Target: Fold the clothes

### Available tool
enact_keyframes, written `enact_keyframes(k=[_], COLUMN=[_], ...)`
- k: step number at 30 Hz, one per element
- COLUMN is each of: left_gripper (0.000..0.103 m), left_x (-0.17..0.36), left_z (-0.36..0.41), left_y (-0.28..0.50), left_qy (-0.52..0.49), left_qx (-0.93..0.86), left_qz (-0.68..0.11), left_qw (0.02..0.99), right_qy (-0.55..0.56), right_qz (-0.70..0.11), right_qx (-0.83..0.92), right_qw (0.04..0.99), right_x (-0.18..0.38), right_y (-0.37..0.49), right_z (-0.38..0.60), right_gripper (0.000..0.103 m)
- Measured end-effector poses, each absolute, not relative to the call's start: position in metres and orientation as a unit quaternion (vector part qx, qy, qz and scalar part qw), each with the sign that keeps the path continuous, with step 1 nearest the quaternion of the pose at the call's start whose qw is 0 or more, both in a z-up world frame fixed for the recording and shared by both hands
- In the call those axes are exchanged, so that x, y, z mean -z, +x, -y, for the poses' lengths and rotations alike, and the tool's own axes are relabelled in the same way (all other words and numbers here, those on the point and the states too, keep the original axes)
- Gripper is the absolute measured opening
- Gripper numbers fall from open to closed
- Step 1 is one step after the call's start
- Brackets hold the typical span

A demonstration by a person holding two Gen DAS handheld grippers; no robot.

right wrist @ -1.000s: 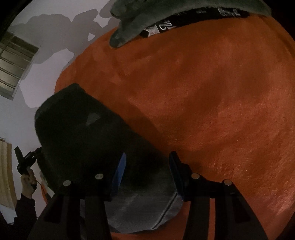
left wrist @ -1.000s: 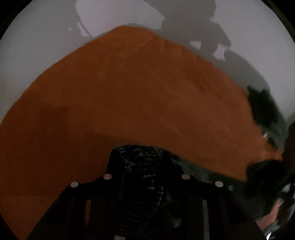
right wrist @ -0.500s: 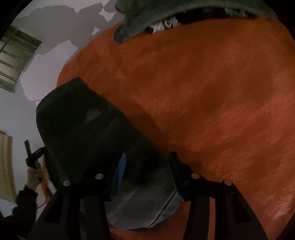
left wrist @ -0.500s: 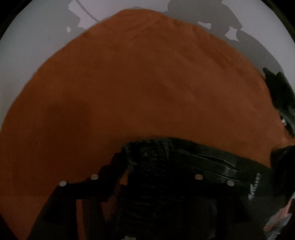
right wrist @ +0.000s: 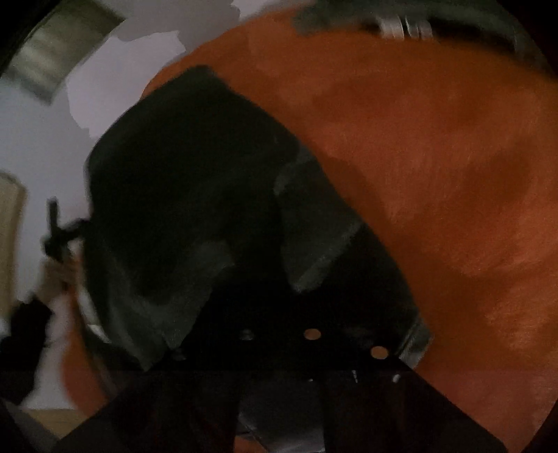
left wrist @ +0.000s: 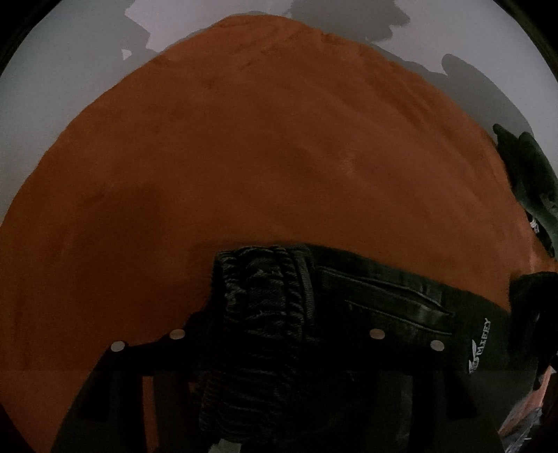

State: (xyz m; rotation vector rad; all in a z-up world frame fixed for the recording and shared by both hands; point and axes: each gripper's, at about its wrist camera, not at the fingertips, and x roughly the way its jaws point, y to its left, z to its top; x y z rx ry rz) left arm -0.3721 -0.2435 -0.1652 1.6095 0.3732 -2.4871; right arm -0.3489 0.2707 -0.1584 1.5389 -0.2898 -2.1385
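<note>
Left wrist view: a pair of black denim trousers with a gathered elastic waistband (left wrist: 265, 289) lies across the lower middle of the frame on a round, rust-orange plush rug (left wrist: 261, 146), the stitched pocket and a white embroidered logo running off toward the lower right. The left gripper (left wrist: 275, 339) stands over the waistband; its jaws have just been closing a little, the ruched band sits between them, but the dark frame does not show whether the pads press on it, so I cannot tell if it grips. At the right edge lies a dark green crumpled garment (left wrist: 530, 174), apart from the trousers.

In the right wrist view, blurred, the same trousers fill the centre and left, doubled over with a paler inner face showing at a turned-up flap (right wrist: 314, 223). The right gripper (right wrist: 314, 348) has just snapped closed, clenched low in the frame where the cloth is; the blur hides whether fabric is pinched. A grey-green garment with a lettered band (right wrist: 401, 24) waits along the top edge.

By my judgement the trousers are folded at least once, with a further fold and smoothing left, and the other clothing not yet begun.
</note>
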Motion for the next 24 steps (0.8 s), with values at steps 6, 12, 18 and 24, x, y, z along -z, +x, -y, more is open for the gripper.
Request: enact_keyframes(k=[6,12,18,24], left_gripper=[0.058,0.058,0.058,0.059], left_x=[0.164,0.161,0.161,0.157], left_z=[0.234,0.234,0.235,0.236], left_y=[-0.383,-0.387,-0.38,-0.375], left_qy=[0.539,0.541,0.541,0.541], left_qx=[0.829,0.827,0.826,0.826], left_qz=[-0.124,-0.128,-0.13,-0.131], left_qw=[0.083,0.082,0.088,0.095], right_qy=[0.563,0.603,0.609,0.601], right_qz=[0.112,0.277,0.345,0.359], right_qx=[0.779,0.732,0.689,0.689], right_qw=[0.253,0.157,0.189,0.187], right_x=[0.13,0.18,0.211,0.214], right_y=[-0.344,-0.365,-0.36,-0.362], right_z=[-0.297,-0.391,-0.393,-0.388], right_gripper=[0.018,0.075,0.064,0.061])
